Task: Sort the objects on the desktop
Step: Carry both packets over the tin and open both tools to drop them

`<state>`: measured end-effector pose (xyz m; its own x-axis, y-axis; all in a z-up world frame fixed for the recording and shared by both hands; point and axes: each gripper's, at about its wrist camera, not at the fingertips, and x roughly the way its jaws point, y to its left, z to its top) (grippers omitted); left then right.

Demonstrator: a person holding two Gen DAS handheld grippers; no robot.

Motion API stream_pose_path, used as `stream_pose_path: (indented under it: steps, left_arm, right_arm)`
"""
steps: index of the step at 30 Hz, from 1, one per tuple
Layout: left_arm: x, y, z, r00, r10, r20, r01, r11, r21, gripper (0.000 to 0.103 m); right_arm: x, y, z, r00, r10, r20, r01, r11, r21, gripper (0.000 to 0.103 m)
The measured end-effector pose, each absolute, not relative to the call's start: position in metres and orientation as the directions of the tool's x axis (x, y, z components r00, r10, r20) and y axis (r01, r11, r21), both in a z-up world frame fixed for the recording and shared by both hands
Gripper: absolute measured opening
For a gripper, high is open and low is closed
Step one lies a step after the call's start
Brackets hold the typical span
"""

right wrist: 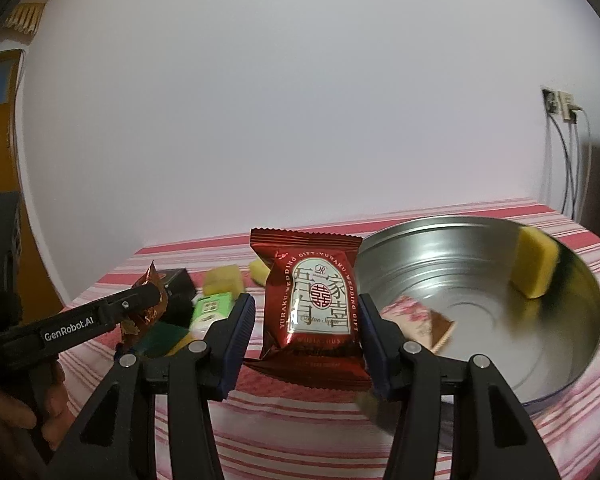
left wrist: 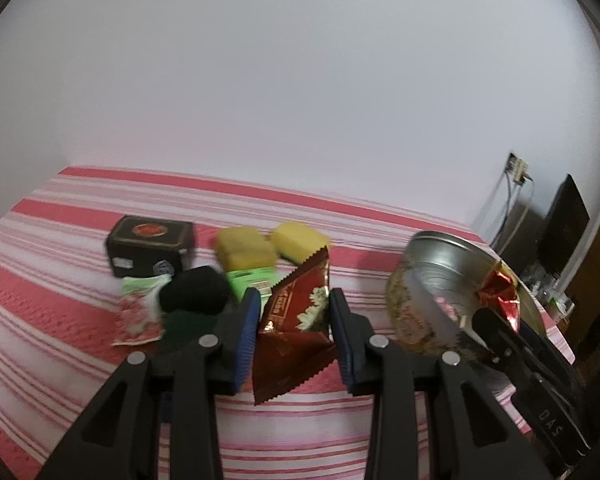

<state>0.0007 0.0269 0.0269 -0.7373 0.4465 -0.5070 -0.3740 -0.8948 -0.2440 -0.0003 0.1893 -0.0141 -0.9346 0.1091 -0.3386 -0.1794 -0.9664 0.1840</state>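
My left gripper (left wrist: 294, 304) is shut on a dark red snack packet (left wrist: 296, 328), held above the striped cloth. It also shows in the right wrist view (right wrist: 150, 304) with the left gripper (right wrist: 140, 298) at far left. My right gripper (right wrist: 306, 308) is shut on a bright red wedding-gift packet (right wrist: 314, 300) beside the round metal tin (right wrist: 540, 360). The tin holds a yellow sponge (right wrist: 536, 264) and a pink packet (right wrist: 416, 318). In the left wrist view the tin (left wrist: 440, 272) is right, with the right gripper (left wrist: 500, 320) at its rim.
On the red-and-white striped cloth (left wrist: 40, 320) lie a black box (left wrist: 150, 246), two yellow sponges (left wrist: 246, 248), a green packet (left wrist: 252, 280), a black round object (left wrist: 194, 288) and a pink-green packet (left wrist: 138, 308). A white wall stands behind; cables and a socket (right wrist: 560, 106) are at right.
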Motion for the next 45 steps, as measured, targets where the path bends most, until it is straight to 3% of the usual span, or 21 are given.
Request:
stream_pose_path:
  steps: [24,45]
  left_arm:
    - [0.026,0.14,0.059,-0.654,0.595,-0.468,-0.578,-0.791,-0.199,0.034]
    - [0.02,0.226,0.043,-0.59,0.6,-0.54,-0.626,-0.762,-0.163,0.034]
  right_arm:
    - [0.03,0.269,0.006,-0.878,0.31,-0.366,-0.382,-0.913,0.144,0.054]
    - [0.032,0.331,0.009,-0.825,0.427,-0.37,-0.485,-0.872,0.075,0.054]
